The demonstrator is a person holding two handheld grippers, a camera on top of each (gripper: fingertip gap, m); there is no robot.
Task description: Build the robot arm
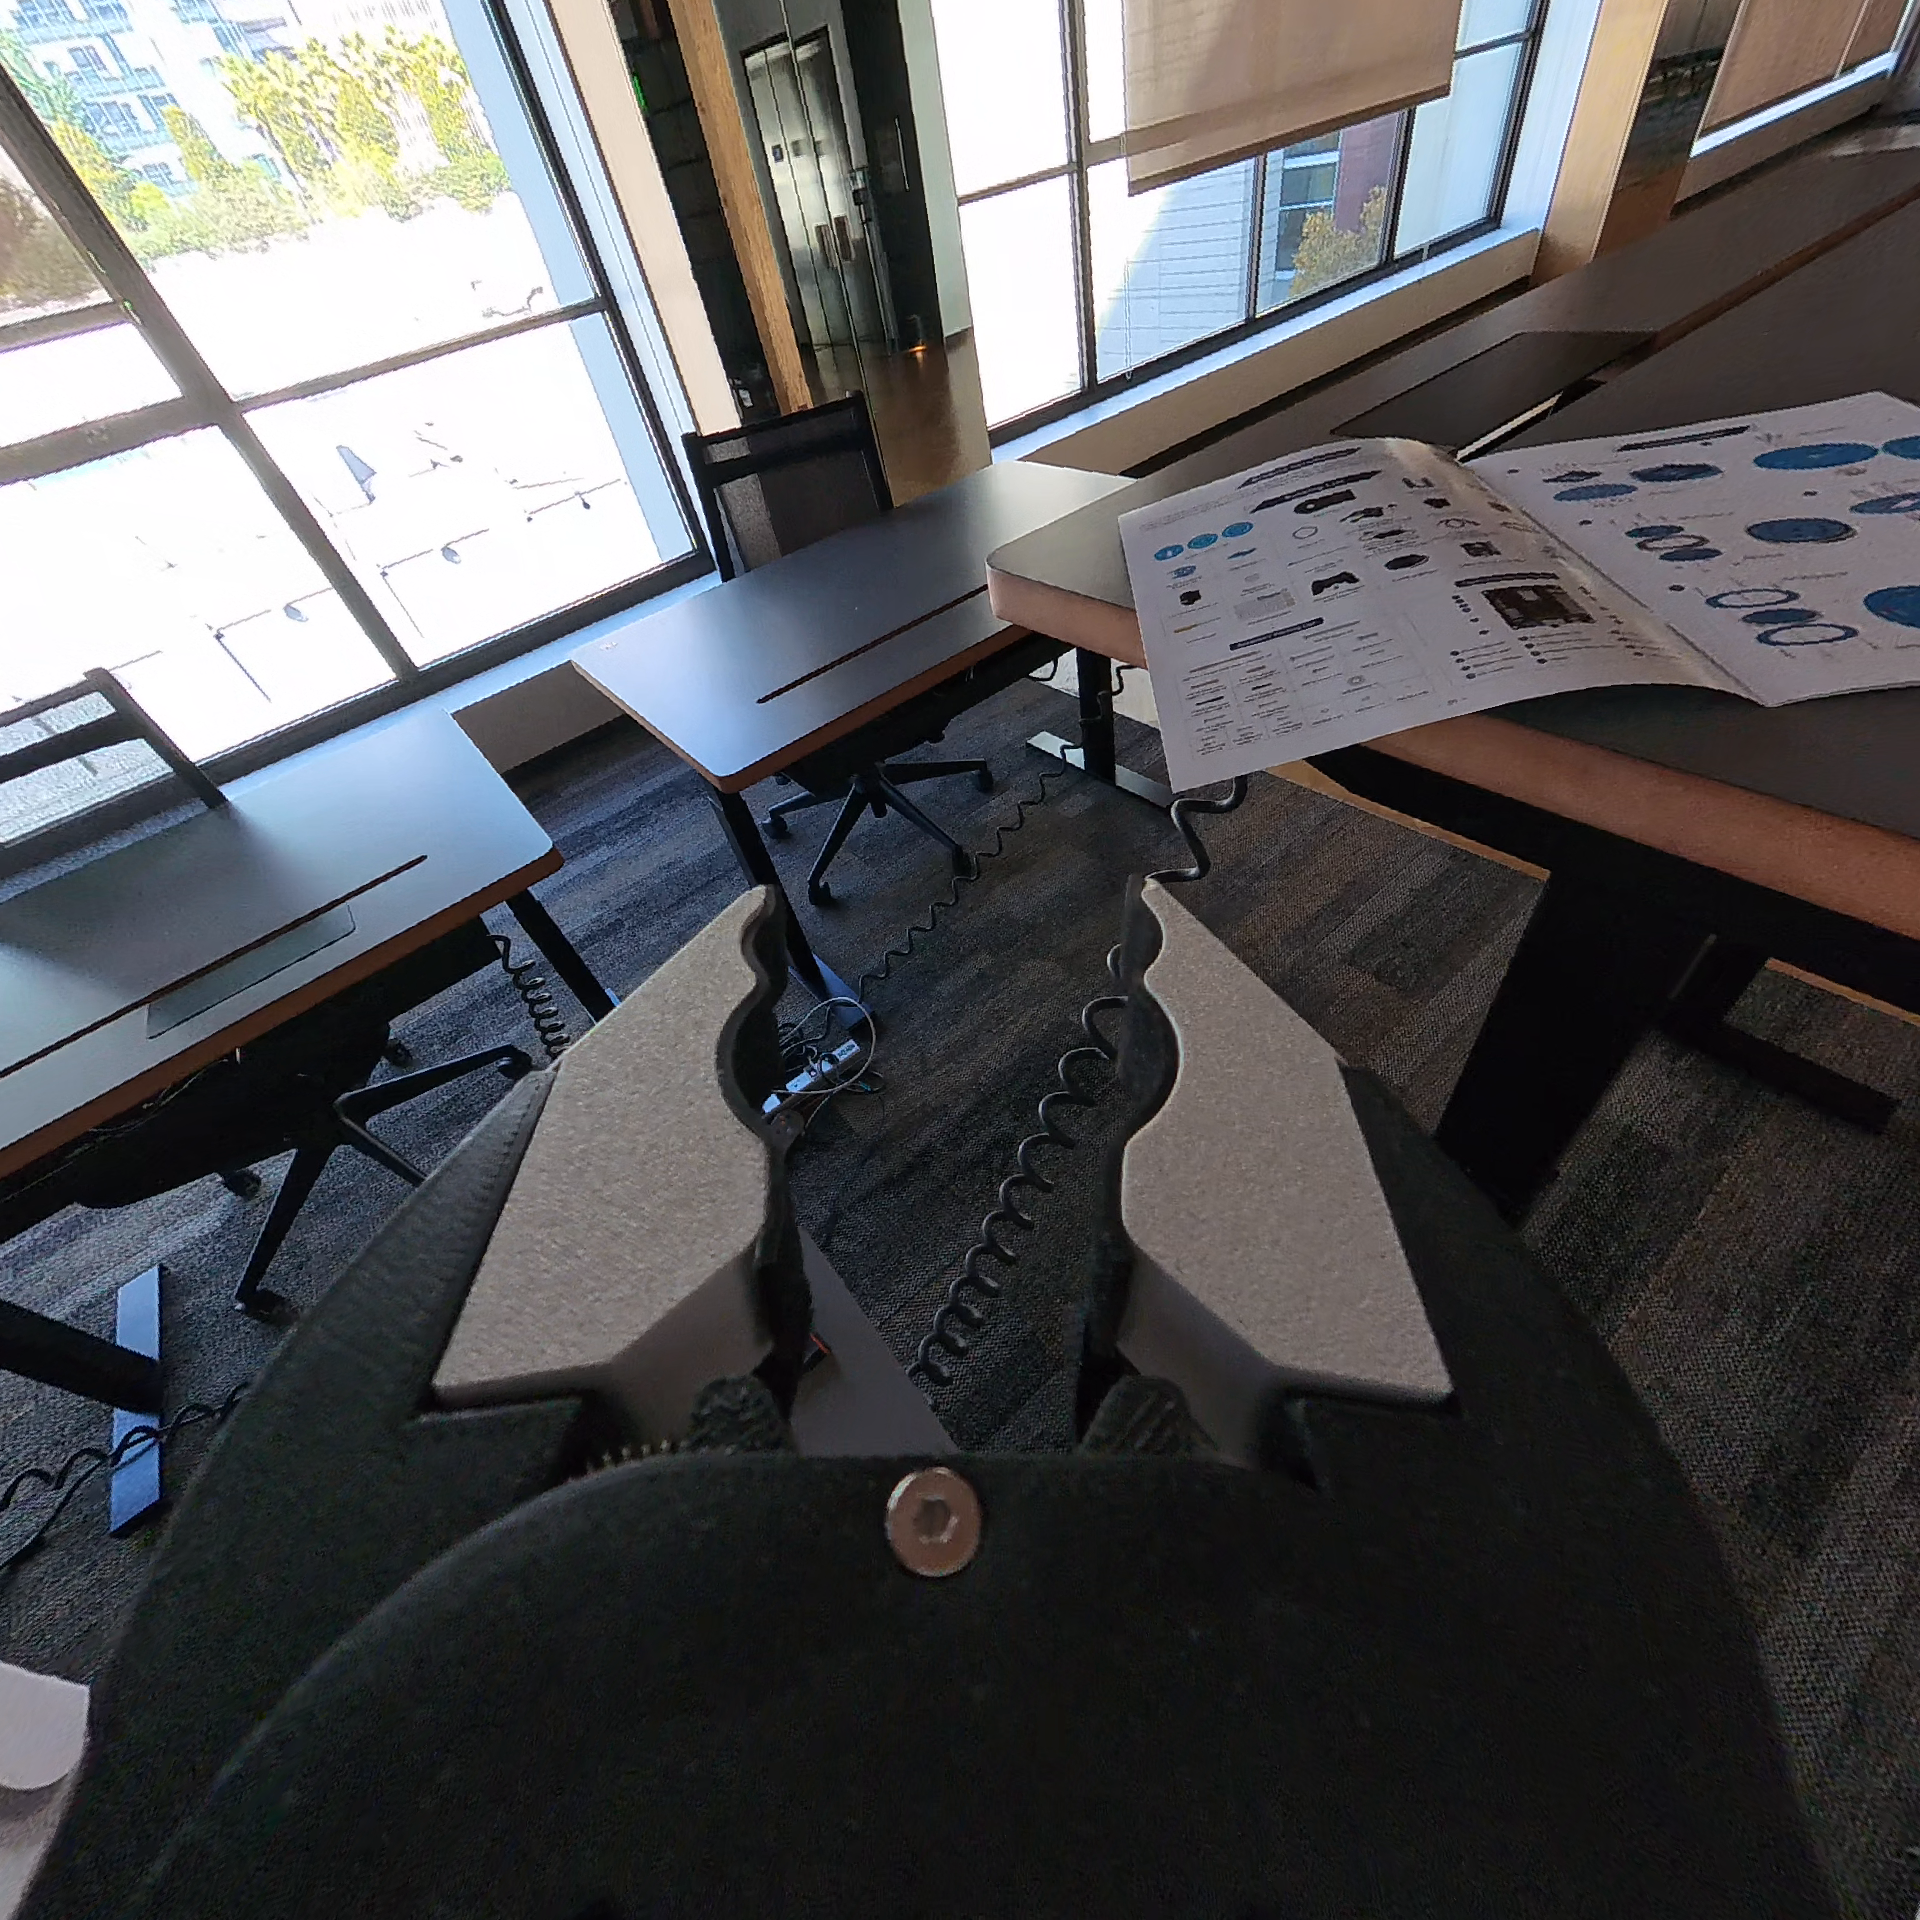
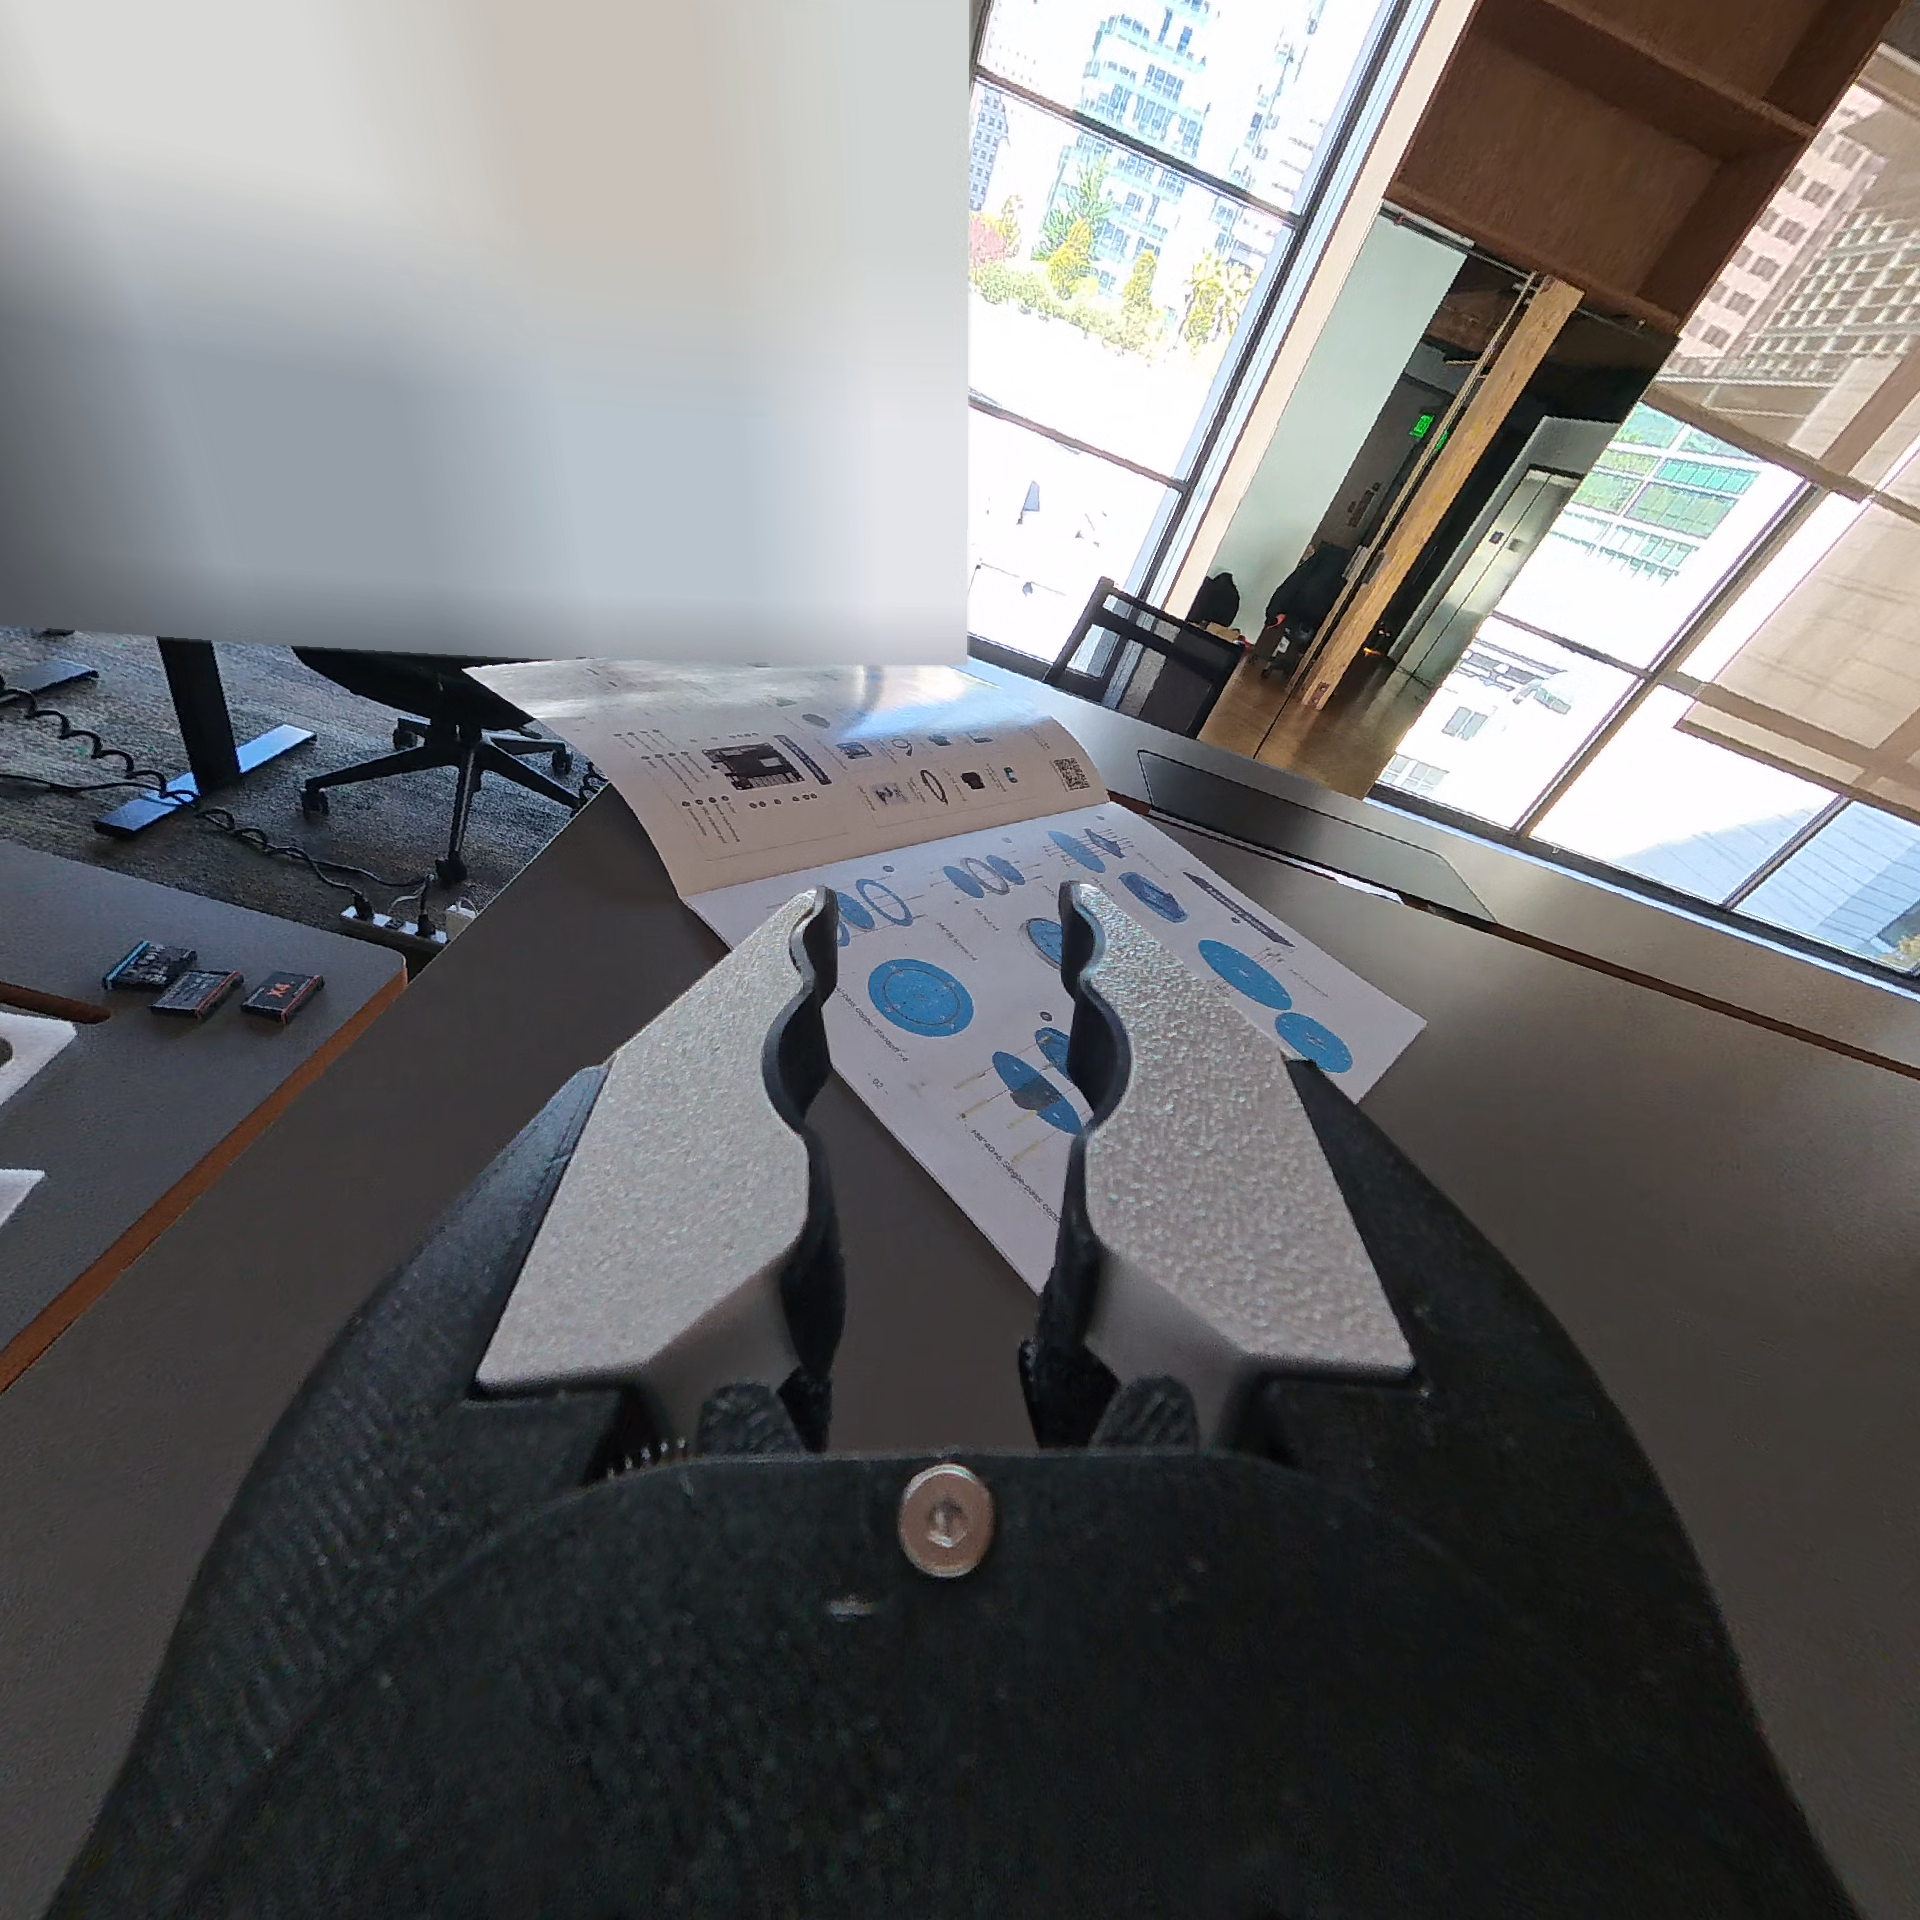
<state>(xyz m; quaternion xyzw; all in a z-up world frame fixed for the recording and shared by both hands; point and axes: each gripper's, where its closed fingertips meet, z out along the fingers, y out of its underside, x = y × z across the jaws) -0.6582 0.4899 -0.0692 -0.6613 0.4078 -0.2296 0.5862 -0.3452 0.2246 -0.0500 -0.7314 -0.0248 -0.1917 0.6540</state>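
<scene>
Left claw [image 1: 951, 914] hangs apart and empty above the carpet, near the overhanging page of one open booklet [image 1: 1455, 582]. Right claw [image 2: 948, 914], also apart and empty, hovers over that booklet [image 2: 1039, 935] on the dark surface [image 2: 1558, 1195]. Three small black packs [image 2: 213, 982] lie on a neighbouring surface.

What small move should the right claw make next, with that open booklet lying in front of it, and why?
Probably ease the right claw forward and down toward the open booklet. It is open and holds nothing, and hangs above the near page on the dark desk. The left claw, also open and empty, is off the desk over carpet.
</scene>
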